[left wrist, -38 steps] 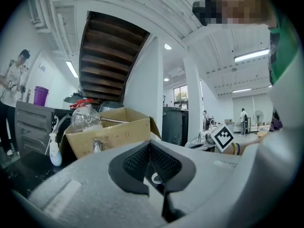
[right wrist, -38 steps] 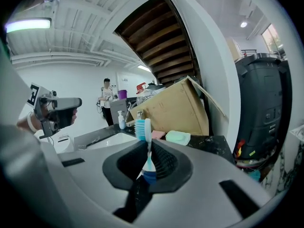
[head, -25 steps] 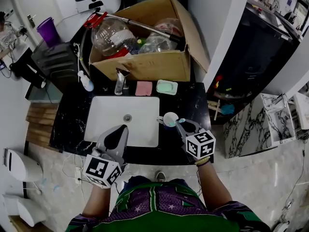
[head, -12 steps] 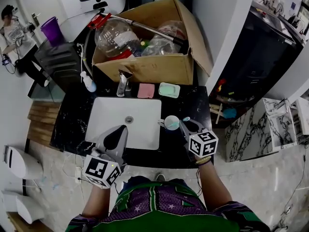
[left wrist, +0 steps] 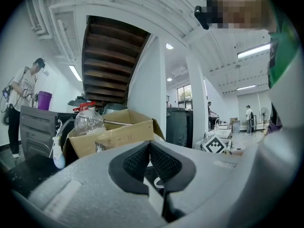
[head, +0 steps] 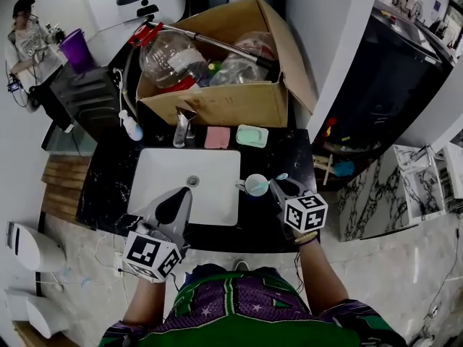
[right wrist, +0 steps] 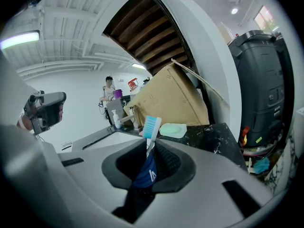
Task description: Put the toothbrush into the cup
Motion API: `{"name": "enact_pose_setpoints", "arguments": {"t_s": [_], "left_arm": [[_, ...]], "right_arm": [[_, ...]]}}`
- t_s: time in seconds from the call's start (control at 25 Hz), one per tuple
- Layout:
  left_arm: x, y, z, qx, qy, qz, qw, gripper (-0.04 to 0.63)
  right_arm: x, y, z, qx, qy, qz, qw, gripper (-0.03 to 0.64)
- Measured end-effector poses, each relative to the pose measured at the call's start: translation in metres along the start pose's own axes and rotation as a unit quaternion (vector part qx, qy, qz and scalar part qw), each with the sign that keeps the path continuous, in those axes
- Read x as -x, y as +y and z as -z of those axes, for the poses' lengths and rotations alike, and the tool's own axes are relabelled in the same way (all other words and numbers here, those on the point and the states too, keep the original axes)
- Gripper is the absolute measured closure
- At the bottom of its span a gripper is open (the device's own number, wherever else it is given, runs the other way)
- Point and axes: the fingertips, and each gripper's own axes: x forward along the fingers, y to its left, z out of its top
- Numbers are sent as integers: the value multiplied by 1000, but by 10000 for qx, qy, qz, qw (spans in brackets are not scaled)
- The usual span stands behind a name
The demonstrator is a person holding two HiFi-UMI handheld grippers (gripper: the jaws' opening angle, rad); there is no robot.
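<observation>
A white cup (head: 255, 185) stands on the black counter by the right edge of the sink (head: 159, 170). My right gripper (head: 283, 187) hovers just to the right of the cup, shut on a toothbrush (right wrist: 152, 126). The blue handle sits between the pads and the light-blue bristle head (head: 281, 177) sticks out past the tips. In the right gripper view the right gripper (right wrist: 151, 150) points toward the counter's back. My left gripper (head: 179, 196) hangs over the sink's front edge. The left gripper (left wrist: 149, 159) has its pads pressed together with nothing between them.
An open cardboard box (head: 217, 101) full of plastic bottles fills the back of the counter. In front of it are a faucet (head: 181, 125), a pink block (head: 216, 137), a green soap dish (head: 252, 135) and a dispenser bottle (head: 131, 127). A person (head: 29, 38) stands at far left.
The right gripper with the toothbrush has drifted slightly to the right beside the cup. A person has come into sight at the far left. The left gripper has stayed put.
</observation>
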Motion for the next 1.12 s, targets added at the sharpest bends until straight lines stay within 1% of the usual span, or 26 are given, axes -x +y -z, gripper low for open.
{"name": "enact_pose_setpoints", "arguments": {"t_s": [0.2, 0.44, 0.64, 0.84, 1.12], "left_arm": [[-3, -3, 0, -14, -4, 61, 10000, 578], [-4, -3, 0, -33, 17, 117, 9999, 578], [-2, 0, -1, -17, 18, 127, 9999, 578], [3, 4, 3, -5, 71, 124, 9999, 578], [8, 6, 2, 19, 34, 205, 9998, 578]], "right_arm": [[0, -1, 1, 121, 9, 71, 9999, 572], [-1, -4, 1, 222, 51, 296, 9993, 551], [-1, -4, 3, 172, 111, 334, 9992, 548], [4, -5, 6, -36, 37, 371, 9993, 543], [15, -9, 9, -69, 53, 571, 9983, 543]]}}
